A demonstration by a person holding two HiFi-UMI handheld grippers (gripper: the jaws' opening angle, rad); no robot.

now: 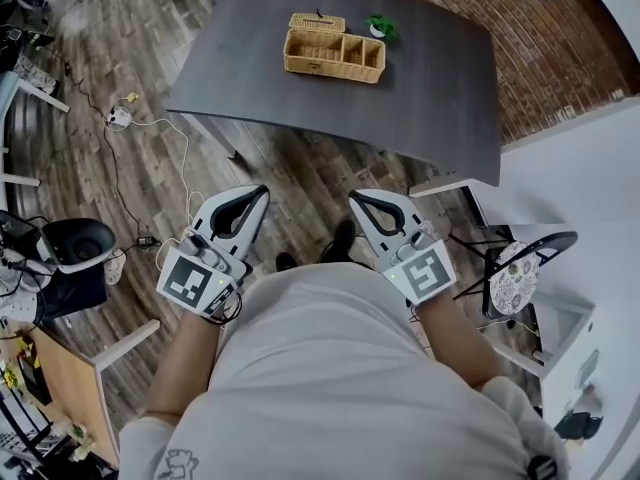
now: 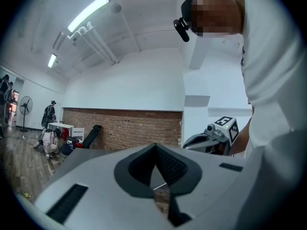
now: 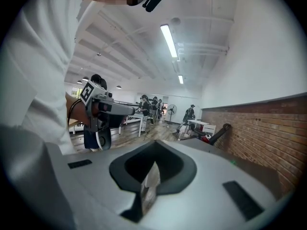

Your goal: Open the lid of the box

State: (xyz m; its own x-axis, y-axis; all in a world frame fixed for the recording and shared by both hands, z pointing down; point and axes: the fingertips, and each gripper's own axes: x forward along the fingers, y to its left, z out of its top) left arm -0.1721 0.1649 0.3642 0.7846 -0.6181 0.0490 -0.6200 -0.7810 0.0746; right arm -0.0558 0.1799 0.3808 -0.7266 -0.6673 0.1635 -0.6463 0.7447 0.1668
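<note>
- Box: a wicker box standing on the far part of the desk. Its lid appears swung back behind it, so the box looks open, as the task wants.
- Compartments: one large and two small are exposed. All look empty, though small contents could not be made out from here.
- A small potted plant stands just beside the box's rear corner.
- Left hand-held gripper: jaws together, holding nothing.
- Right hand-held gripper: jaws together, holding nothing.
- Both are held near the person's body, well apart from the desk.
- Procedure note: with the lid back, keep any movement near the desk clear of the lid and plant.
</note>
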